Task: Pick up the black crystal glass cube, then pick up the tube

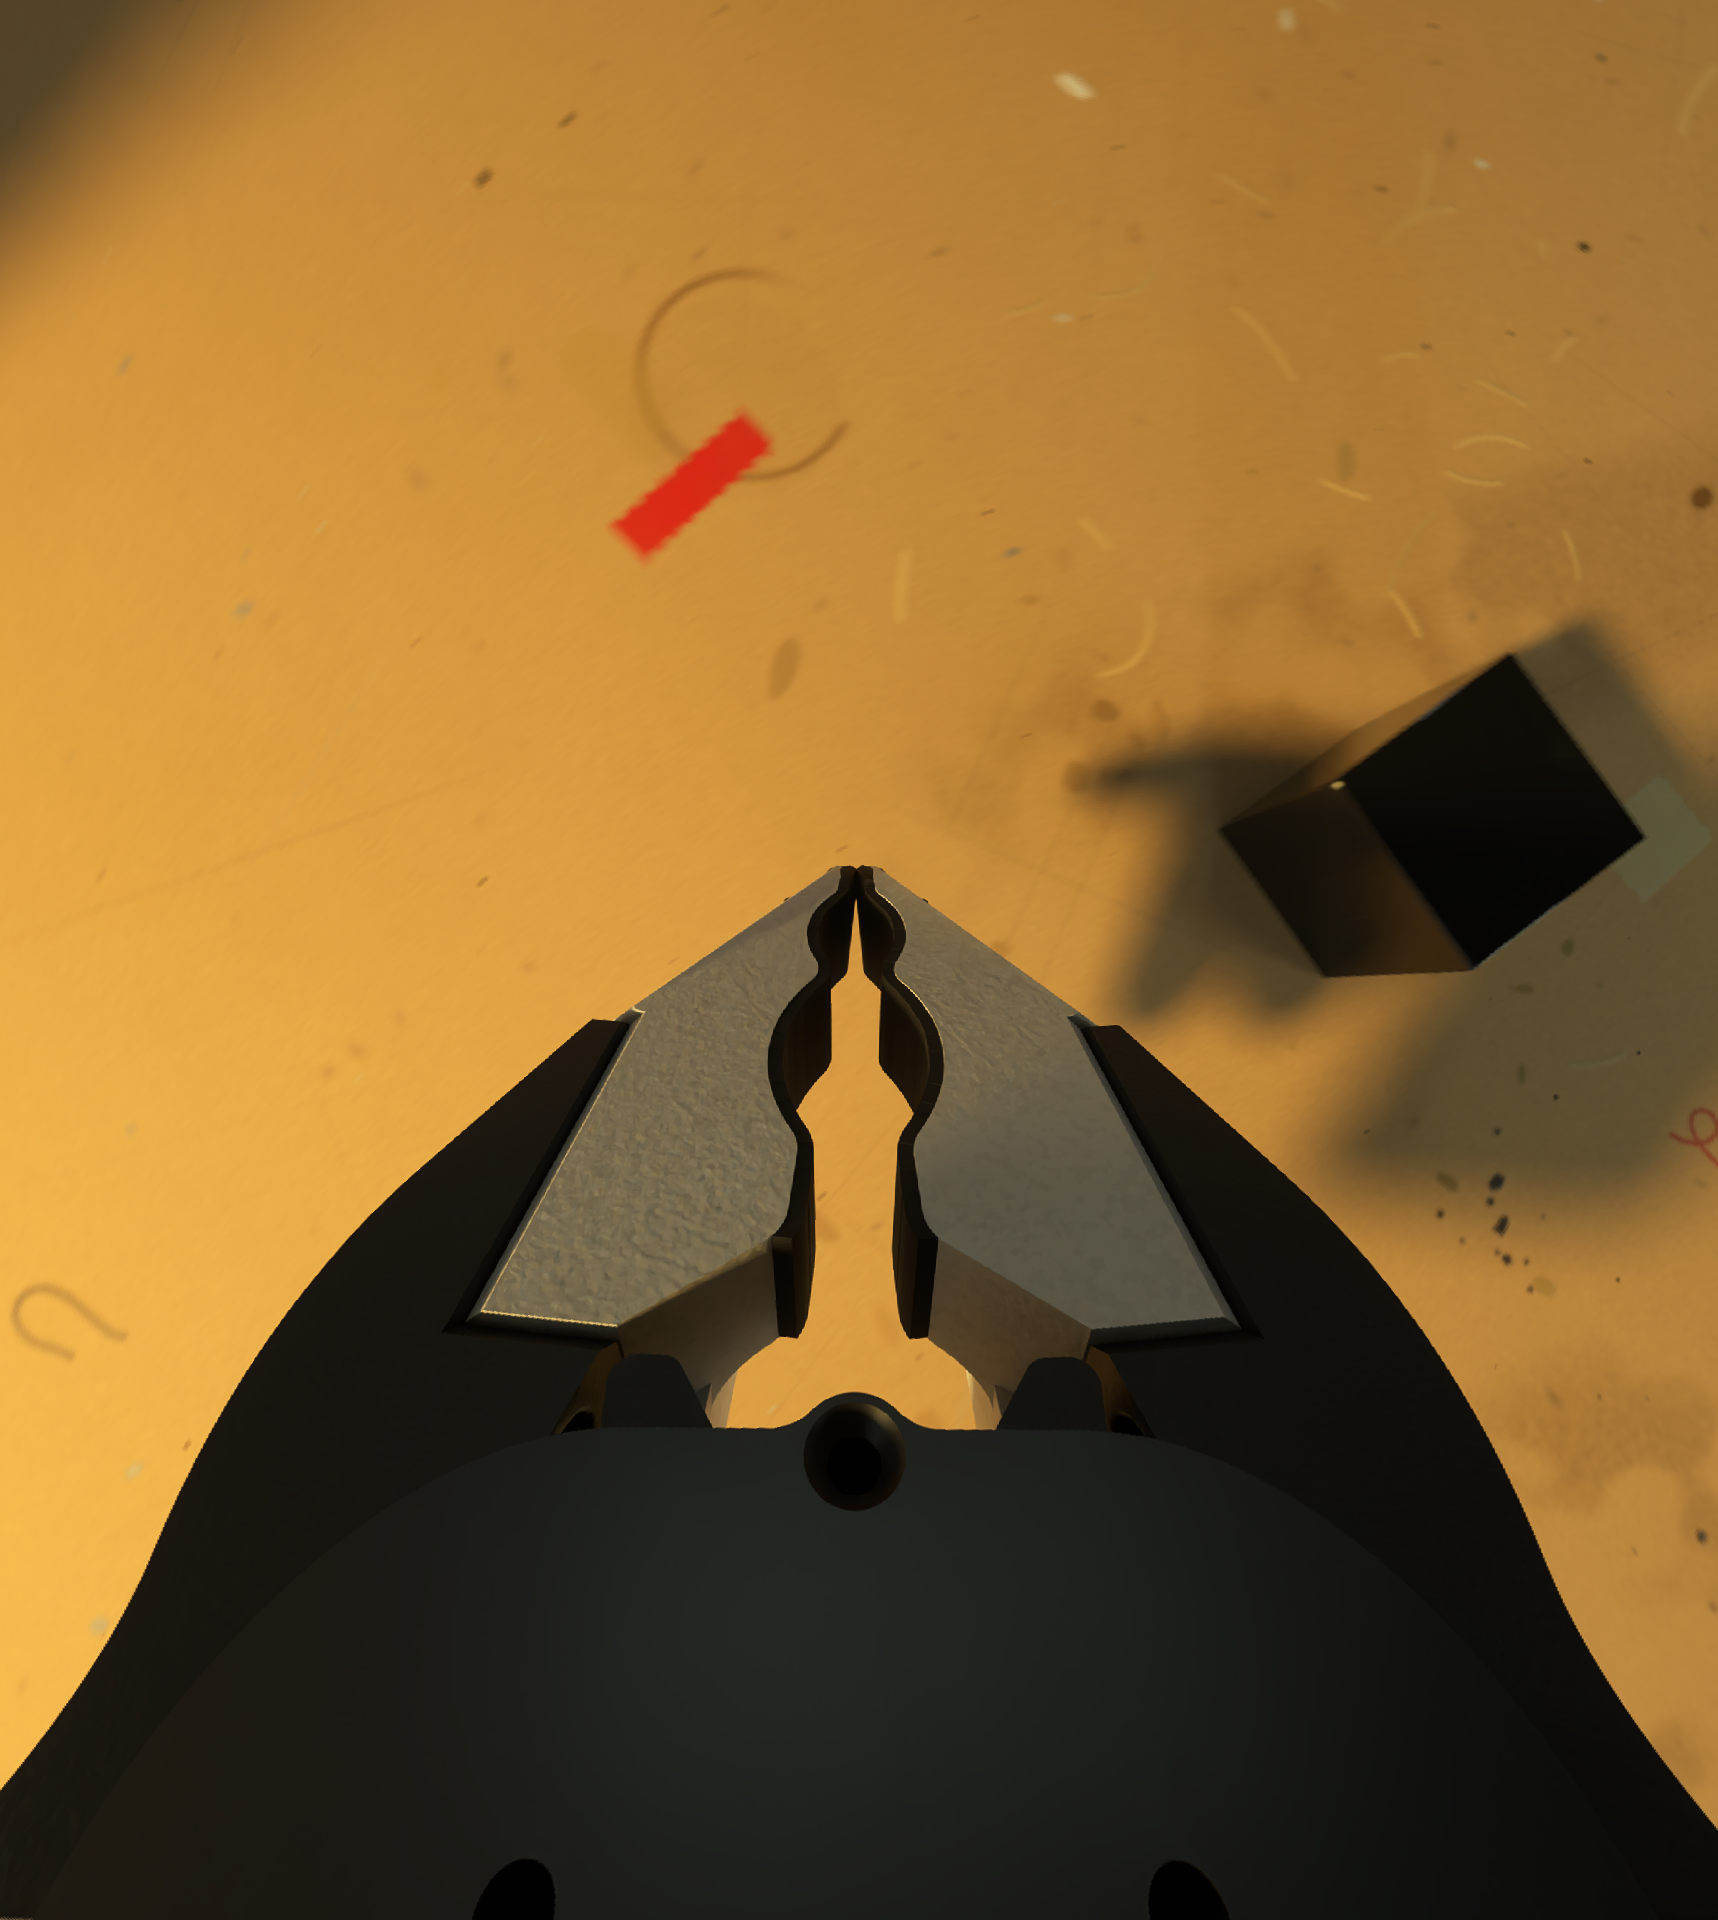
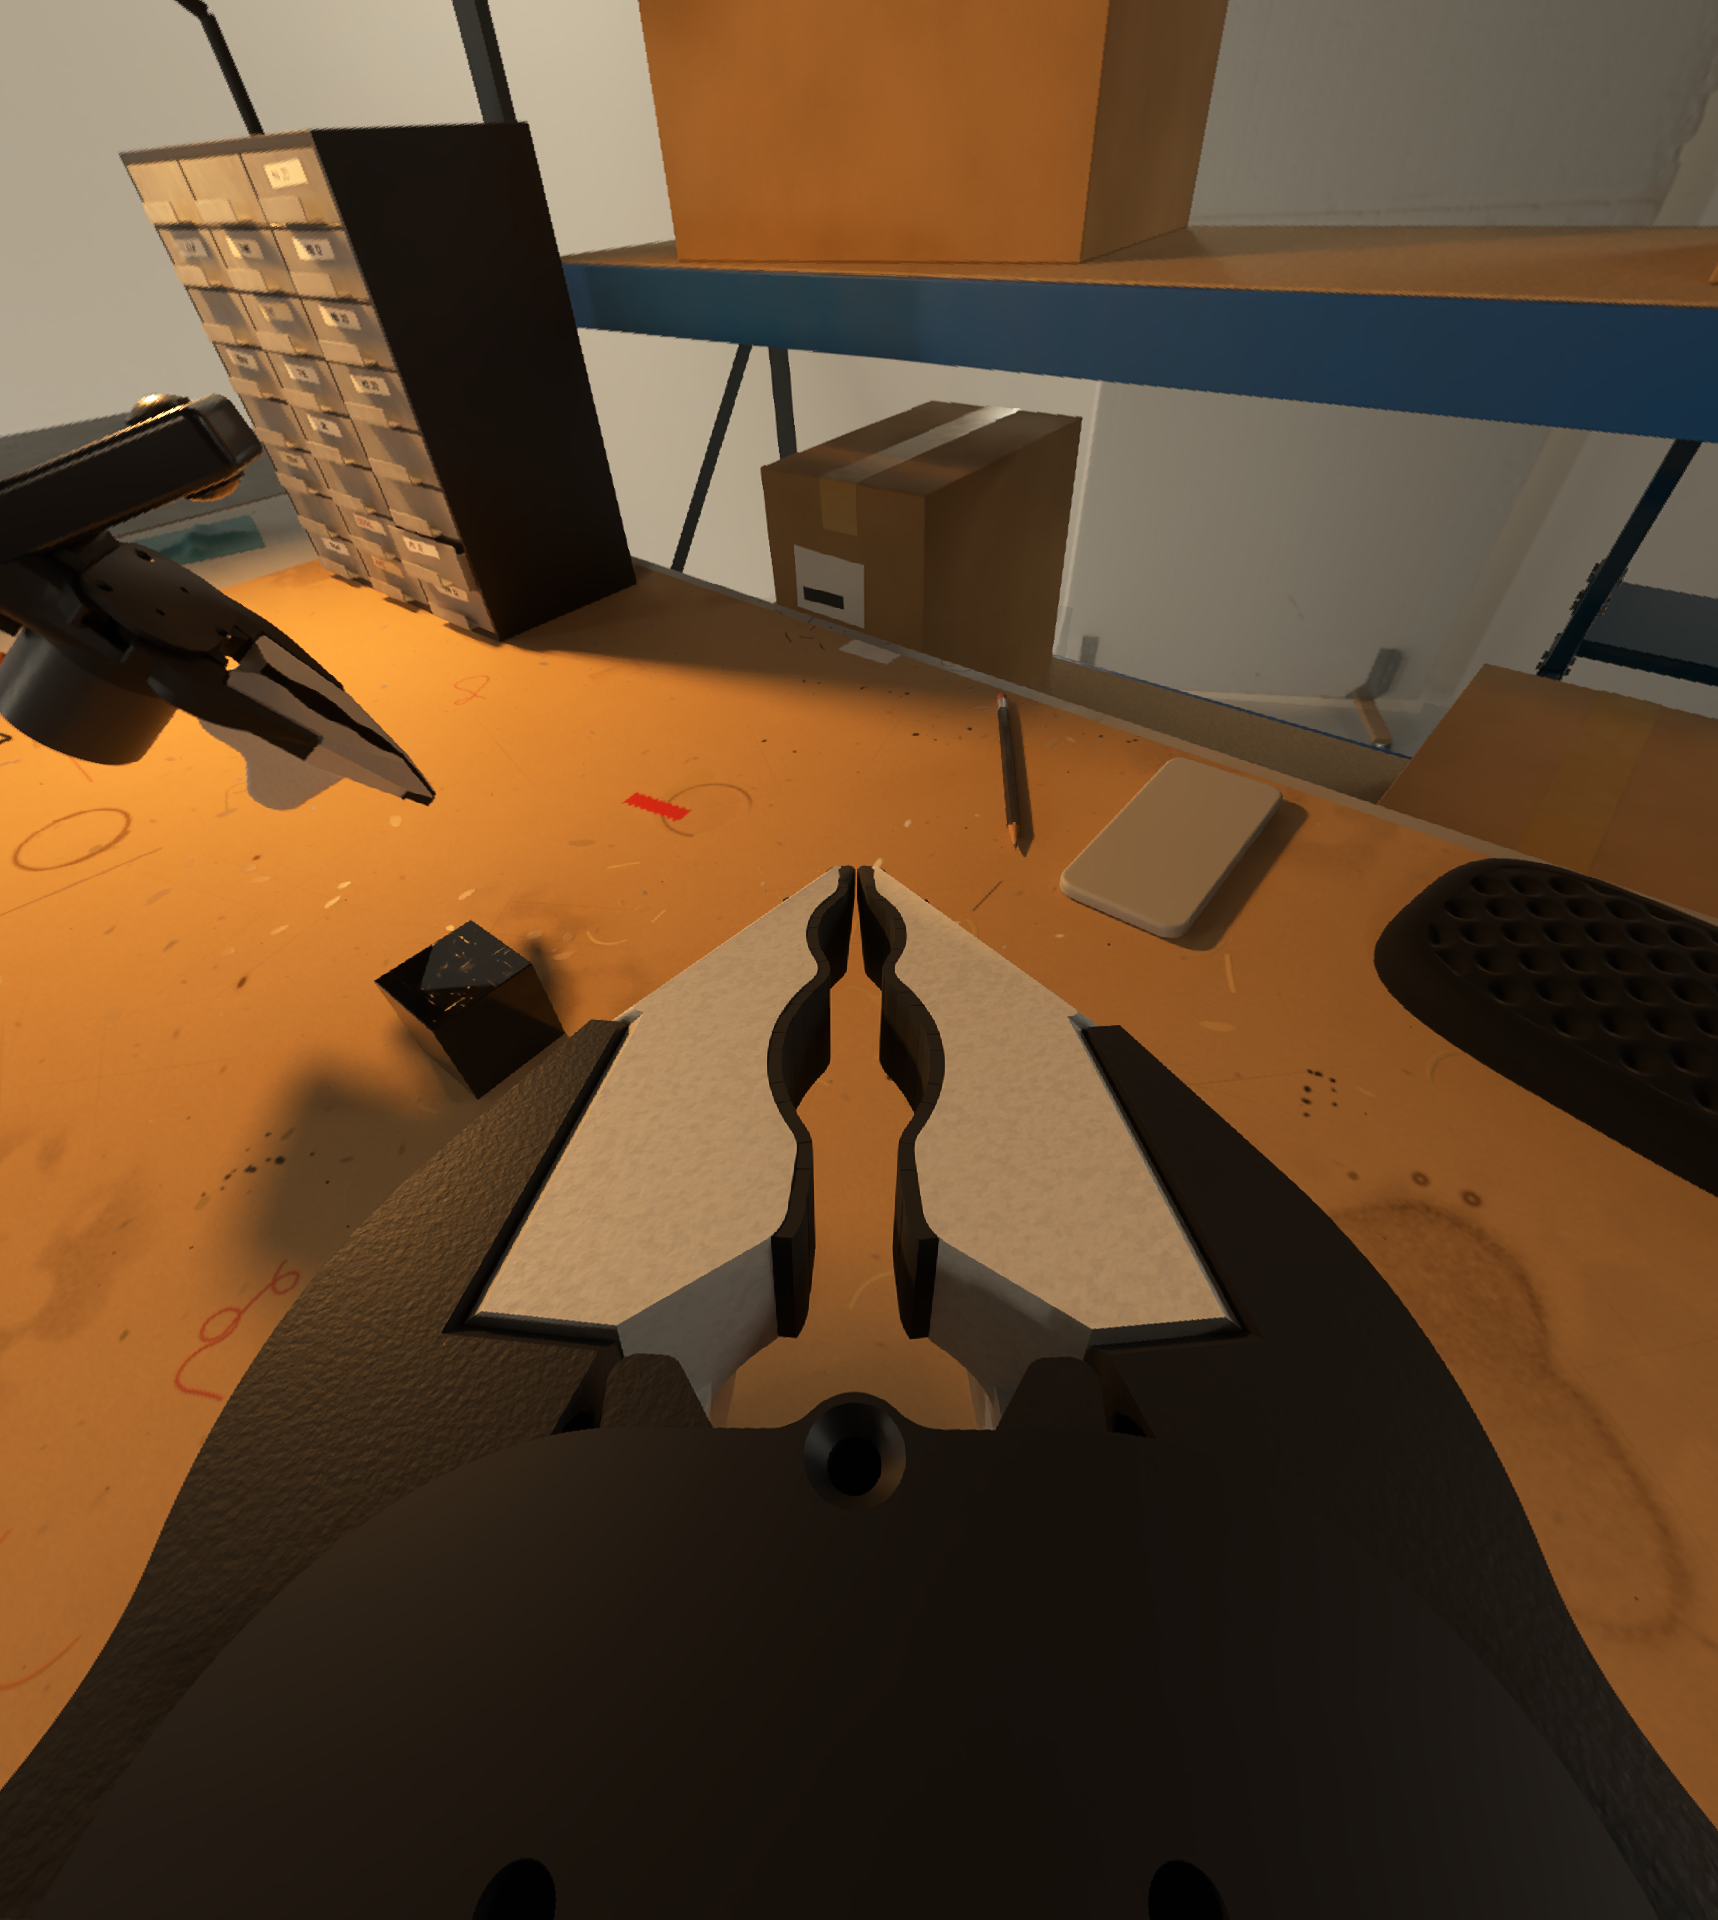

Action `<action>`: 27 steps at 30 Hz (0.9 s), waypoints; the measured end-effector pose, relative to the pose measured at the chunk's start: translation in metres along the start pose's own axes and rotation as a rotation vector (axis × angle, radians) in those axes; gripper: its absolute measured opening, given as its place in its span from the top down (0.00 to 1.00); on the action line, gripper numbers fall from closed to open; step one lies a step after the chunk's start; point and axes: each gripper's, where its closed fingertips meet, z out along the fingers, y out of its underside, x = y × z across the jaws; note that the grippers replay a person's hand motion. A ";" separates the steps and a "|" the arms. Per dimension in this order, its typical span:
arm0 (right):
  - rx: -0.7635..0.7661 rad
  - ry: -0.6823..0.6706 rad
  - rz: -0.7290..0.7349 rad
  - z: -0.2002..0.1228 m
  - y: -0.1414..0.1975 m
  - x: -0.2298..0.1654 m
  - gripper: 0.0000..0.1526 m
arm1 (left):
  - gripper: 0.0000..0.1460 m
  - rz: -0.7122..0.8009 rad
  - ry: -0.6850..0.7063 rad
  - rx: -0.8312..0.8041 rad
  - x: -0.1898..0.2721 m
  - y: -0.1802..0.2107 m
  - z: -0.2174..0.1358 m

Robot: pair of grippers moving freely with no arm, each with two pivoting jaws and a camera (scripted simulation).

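The black crystal glass cube (image 1: 1437,831) sits on the orange worktop, to the right of and a little beyond my left gripper (image 1: 856,873), which is shut and empty above the bench. In the right wrist view the cube (image 2: 474,1000) lies just left of my right gripper (image 2: 856,873), which is also shut and empty. The left gripper (image 2: 408,790) shows there too, hovering at the left, its closed tips pointing down toward the bench beyond the cube. I see no tube in either view.
A red tape strip (image 1: 691,484) marks the bench. A pencil (image 2: 1013,774), a beige phone-like slab (image 2: 1172,844) and a black perforated pad (image 2: 1613,1029) lie to the right. A drawer cabinet (image 2: 387,364), cardboard boxes (image 2: 922,525) and a blue shelf (image 2: 1146,322) stand behind.
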 end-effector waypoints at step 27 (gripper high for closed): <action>-0.238 0.019 0.002 -0.052 0.054 0.003 0.70 | 0.33 0.566 0.621 0.311 0.129 -0.003 0.016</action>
